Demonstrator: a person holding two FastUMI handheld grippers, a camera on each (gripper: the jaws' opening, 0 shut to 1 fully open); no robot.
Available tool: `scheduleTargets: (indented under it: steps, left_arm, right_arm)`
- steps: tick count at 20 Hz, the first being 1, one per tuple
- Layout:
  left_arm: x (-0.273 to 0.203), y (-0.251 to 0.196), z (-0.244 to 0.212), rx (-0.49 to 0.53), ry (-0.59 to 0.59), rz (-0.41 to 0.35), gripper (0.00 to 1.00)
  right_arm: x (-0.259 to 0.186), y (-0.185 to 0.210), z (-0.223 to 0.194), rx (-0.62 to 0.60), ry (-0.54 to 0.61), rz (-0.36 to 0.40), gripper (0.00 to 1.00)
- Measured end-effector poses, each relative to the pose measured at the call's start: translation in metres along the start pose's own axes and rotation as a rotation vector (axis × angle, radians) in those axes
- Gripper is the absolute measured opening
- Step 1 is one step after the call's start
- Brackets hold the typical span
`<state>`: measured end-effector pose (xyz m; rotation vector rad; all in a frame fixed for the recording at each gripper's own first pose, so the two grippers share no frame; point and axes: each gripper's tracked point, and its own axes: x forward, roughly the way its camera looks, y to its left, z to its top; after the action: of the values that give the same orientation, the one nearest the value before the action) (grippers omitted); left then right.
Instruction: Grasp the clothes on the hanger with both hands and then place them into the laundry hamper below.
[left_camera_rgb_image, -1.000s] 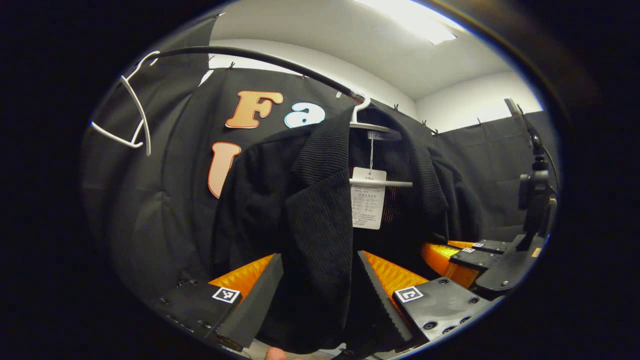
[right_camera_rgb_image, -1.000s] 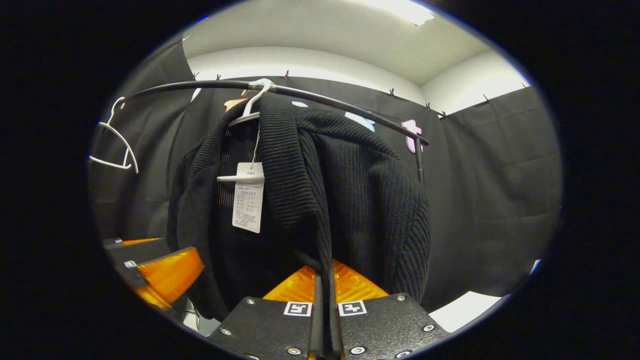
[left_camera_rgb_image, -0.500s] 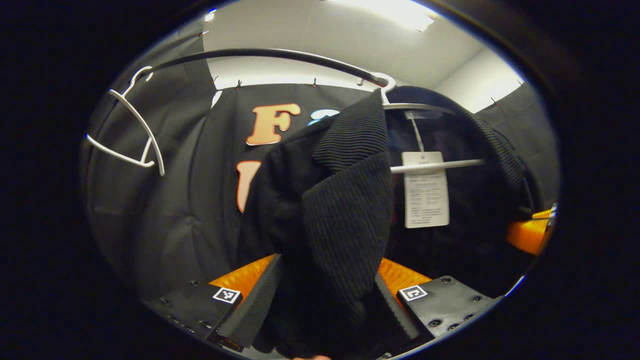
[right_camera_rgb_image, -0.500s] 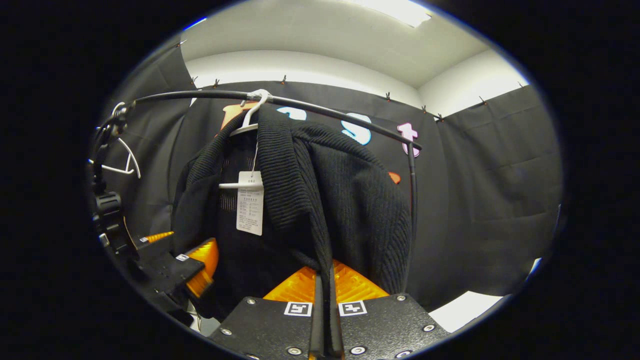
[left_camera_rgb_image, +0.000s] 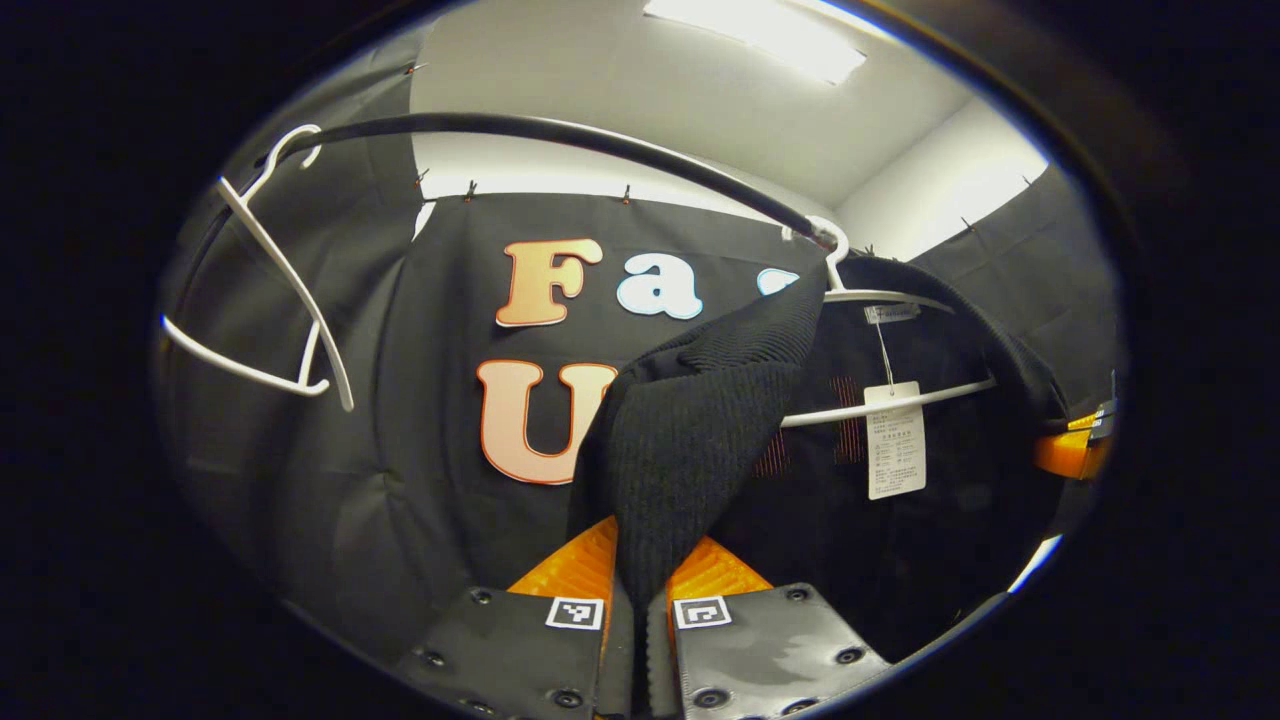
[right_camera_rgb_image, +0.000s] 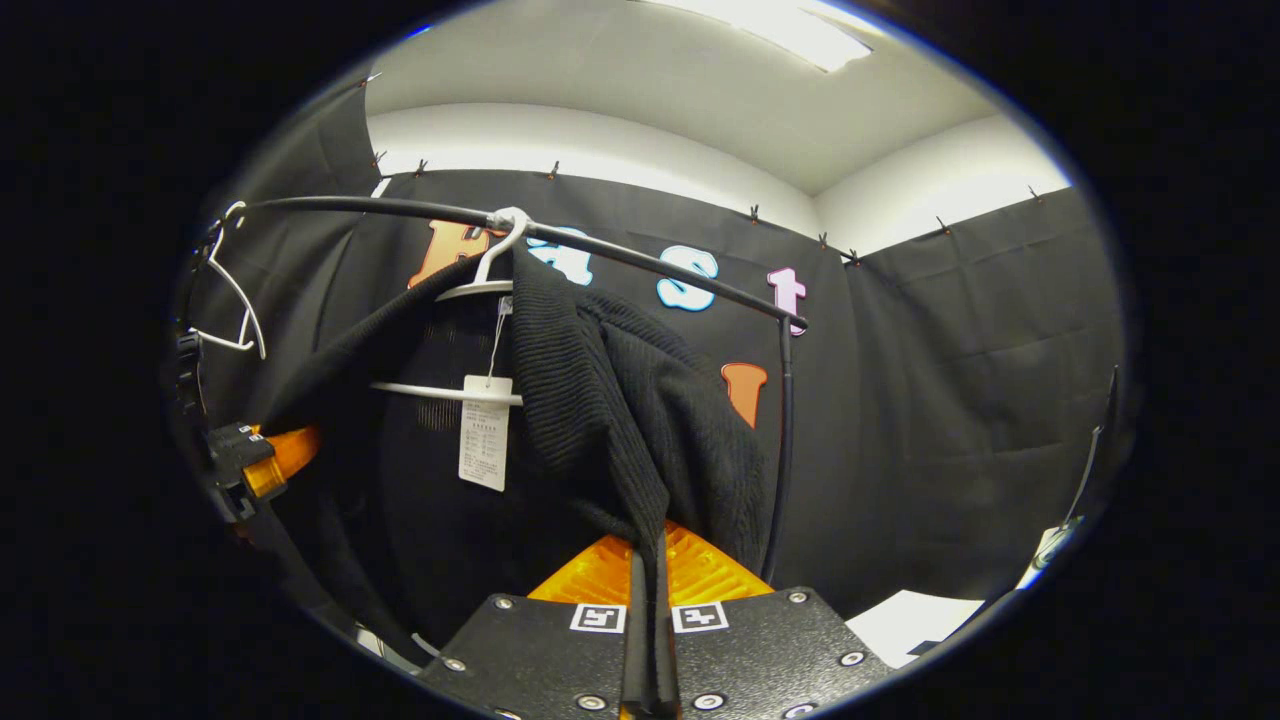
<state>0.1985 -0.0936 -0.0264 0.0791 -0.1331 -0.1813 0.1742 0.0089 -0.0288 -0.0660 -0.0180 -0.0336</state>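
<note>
Since a second ago my left gripper (left_camera_rgb_image: 640, 640) has clamped the soft, limp black knit cardigan (left_camera_rgb_image: 690, 440) by its front edge, matching my right gripper (right_camera_rgb_image: 648, 640); it hangs on the white hanger (right_camera_rgb_image: 450, 390).

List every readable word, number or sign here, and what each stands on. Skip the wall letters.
Paper hang tag on the black cardigan: printed lines, too small to read.
Neck label inside the collar: blurred.
Square coded markers on both grippers: patterns, no words.
</note>
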Motion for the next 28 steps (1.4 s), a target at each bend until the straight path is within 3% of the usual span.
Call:
scheduleTargets:
  steps: [1, 2, 6, 14, 15, 24, 26, 27, 28]
  left_arm:
    - [-0.001, 0.005, 0.008, 0.023, -0.015, 0.003, 0.12]
    - [0.0, 0.009, 0.016, 0.037, -0.032, 0.005, 0.14]
    - [0.0, 0.024, 0.035, 0.052, -0.034, 0.042, 0.12]
    - [0.014, 0.043, 0.091, 0.095, -0.132, 0.081, 0.12]
    - [0.018, 0.046, 0.098, 0.106, -0.138, 0.086, 0.12]
    - [0.054, 0.067, 0.133, 0.203, -0.264, 0.131, 0.13]
    - [0.065, 0.071, 0.135, 0.21, -0.288, 0.141, 0.13]
    - [0.072, 0.072, 0.134, 0.211, -0.296, 0.143, 0.13]
    - [0.081, 0.072, 0.13, 0.207, -0.298, 0.142, 0.12]
  right_arm:
    - [-0.004, -0.008, 0.008, -0.019, -0.014, -0.012, 0.0]
    - [-0.008, -0.013, 0.016, -0.027, -0.026, -0.02, 0.0]
    - [-0.024, -0.037, 0.06, -0.001, -0.106, -0.056, 0.0]
    - [-0.027, -0.07, 0.125, -0.089, -0.209, -0.116, 0.05]
    - [-0.025, -0.071, 0.133, -0.1, -0.219, -0.12, 0.0]
    - [0.015, -0.101, 0.177, -0.165, -0.301, -0.135, 0.0]
    - [0.032, -0.107, 0.178, -0.144, -0.294, -0.121, 0.0]
    - [0.041, -0.112, 0.178, -0.125, -0.291, -0.113, 0.05]
    - [0.049, -0.115, 0.177, -0.111, -0.29, -0.108, 0.0]
